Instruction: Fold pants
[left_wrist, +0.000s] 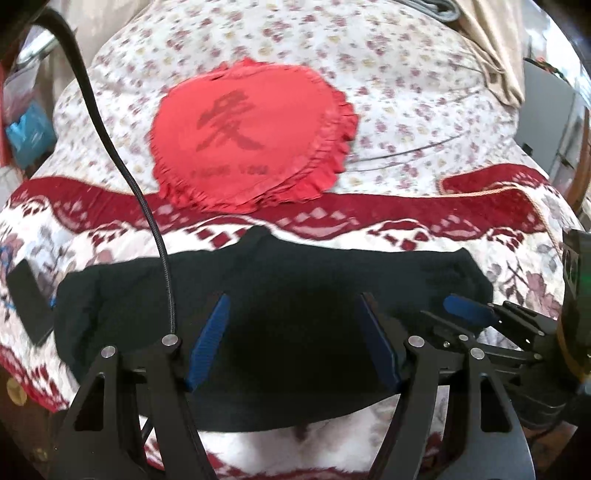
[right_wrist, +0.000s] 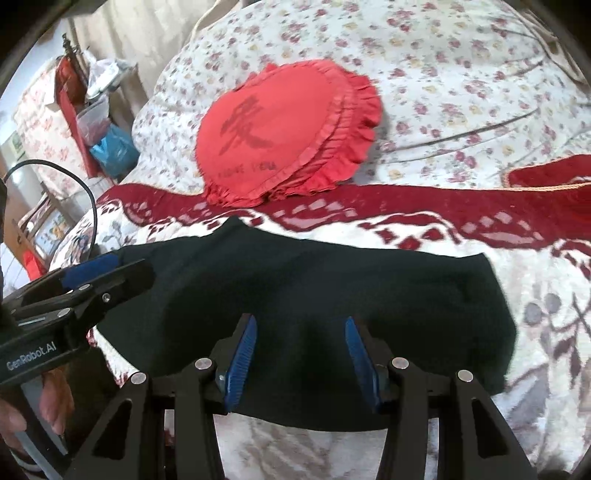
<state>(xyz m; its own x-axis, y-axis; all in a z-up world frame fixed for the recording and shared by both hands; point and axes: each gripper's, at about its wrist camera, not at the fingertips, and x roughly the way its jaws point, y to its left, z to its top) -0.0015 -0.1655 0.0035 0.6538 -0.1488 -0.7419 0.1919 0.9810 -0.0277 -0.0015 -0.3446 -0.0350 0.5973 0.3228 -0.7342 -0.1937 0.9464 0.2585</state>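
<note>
Pants (left_wrist: 266, 280): soft, limp, light knit, folded band mid-frame on bed (left_wrist: 406, 96). Left gripper (left_wrist: 291, 343) wide, right gripper (right_wrist: 301, 362) half-open, both empty. You pinch end edges.

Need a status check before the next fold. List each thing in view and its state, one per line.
Dark folded pants: lying flat on blanket, not gripped.
Left gripper: open, above pants.
Right gripper: open, above pants.
Red heart-shaped frilled cushion: resting on bed, beyond pants.
Red-and-white patterned blanket: spread under pants.
</note>
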